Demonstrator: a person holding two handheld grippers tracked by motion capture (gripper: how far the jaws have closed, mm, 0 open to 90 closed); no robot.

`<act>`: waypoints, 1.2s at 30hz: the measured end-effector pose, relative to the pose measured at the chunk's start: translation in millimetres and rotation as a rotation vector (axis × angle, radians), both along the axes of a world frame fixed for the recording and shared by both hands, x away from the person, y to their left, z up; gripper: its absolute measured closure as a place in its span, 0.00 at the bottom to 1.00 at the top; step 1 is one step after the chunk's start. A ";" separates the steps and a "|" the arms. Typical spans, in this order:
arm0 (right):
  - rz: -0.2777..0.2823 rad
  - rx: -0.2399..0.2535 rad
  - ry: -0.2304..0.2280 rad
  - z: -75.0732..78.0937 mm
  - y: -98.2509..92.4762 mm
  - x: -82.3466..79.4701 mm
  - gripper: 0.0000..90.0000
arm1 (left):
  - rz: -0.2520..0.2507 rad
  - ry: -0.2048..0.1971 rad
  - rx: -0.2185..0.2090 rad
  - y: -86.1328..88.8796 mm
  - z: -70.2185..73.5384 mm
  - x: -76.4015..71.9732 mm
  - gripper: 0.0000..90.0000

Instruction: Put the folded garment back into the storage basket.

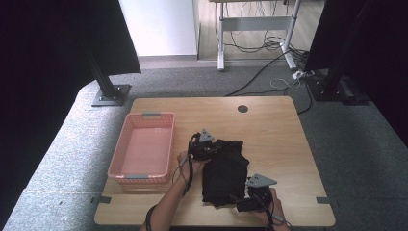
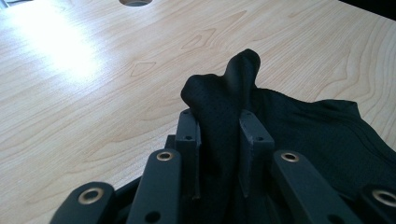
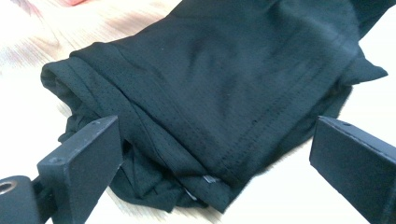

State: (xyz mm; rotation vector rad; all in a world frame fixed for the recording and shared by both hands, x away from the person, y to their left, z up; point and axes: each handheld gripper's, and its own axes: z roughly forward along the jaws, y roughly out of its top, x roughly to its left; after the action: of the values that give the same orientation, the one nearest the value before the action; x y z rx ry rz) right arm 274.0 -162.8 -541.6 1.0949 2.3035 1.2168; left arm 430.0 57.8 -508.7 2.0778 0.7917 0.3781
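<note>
— Where is the black garment point(image 1: 225, 173)?
— It lies folded on the wooden desk point(image 1: 269, 130), toward the near edge and right of the middle. A pink basket point(image 1: 143, 147) sits on the desk to its left, apart from it.

— What is the left hand-held gripper point(image 1: 208, 147) doing?
— It is at the far left corner of the garment. In the left gripper view, its jaws are clenched on a bunched-up fold of the cloth point(image 2: 224, 116), which sticks up between them above the desk.

— And the right hand-held gripper point(image 1: 251, 198)?
— It is at the near right corner. In the right gripper view, the jaws stand wide apart, released, with the folded edge of the garment point(image 3: 219, 93) lying between and just beyond them. They grip nothing.
</note>
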 end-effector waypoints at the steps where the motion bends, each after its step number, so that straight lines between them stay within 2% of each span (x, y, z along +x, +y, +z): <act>1: 0.002 -0.005 0.002 -0.3 1.8 0.8 0.03 | 0.001 0.001 -0.001 -0.2 -0.3 0.2 0.80; 9: -0.002 -0.041 0.055 -5.5 13.9 11.1 0.02 | 0.002 0.001 -0.003 -0.2 -1.3 0.8 0.80; 13: -0.009 -0.052 0.066 -6.9 17.4 13.4 0.03 | 0.004 0.003 -0.003 0.1 -1.7 1.1 0.80; 20: -0.005 -0.070 0.075 -10.1 22.6 16.7 0.04 | 0.001 -0.001 -0.001 -1.4 -0.3 -0.8 0.80; 25: -0.001 -0.066 0.057 -15.2 22.7 13.7 0.07 | -0.003 -0.003 0.001 -2.3 0.2 -1.3 0.80; 27: -0.009 -0.059 0.052 -15.1 22.0 12.1 0.14 | 0.001 -0.004 -0.001 -2.6 0.0 -2.1 0.80; 33: -0.021 -0.017 0.034 -14.5 23.1 7.1 0.42 | -0.006 -0.016 0.003 -5.6 1.3 -5.0 0.80; 36: 0.000 -0.002 0.044 -13.2 23.8 7.6 0.60 | -0.008 -0.021 0.000 -7.8 2.4 -5.8 0.80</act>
State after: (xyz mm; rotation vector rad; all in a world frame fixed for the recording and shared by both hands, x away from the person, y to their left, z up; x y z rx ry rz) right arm 281.5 -139.1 -554.8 1.1313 2.3367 1.2020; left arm 424.2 50.0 -506.3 2.0735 0.7705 0.3947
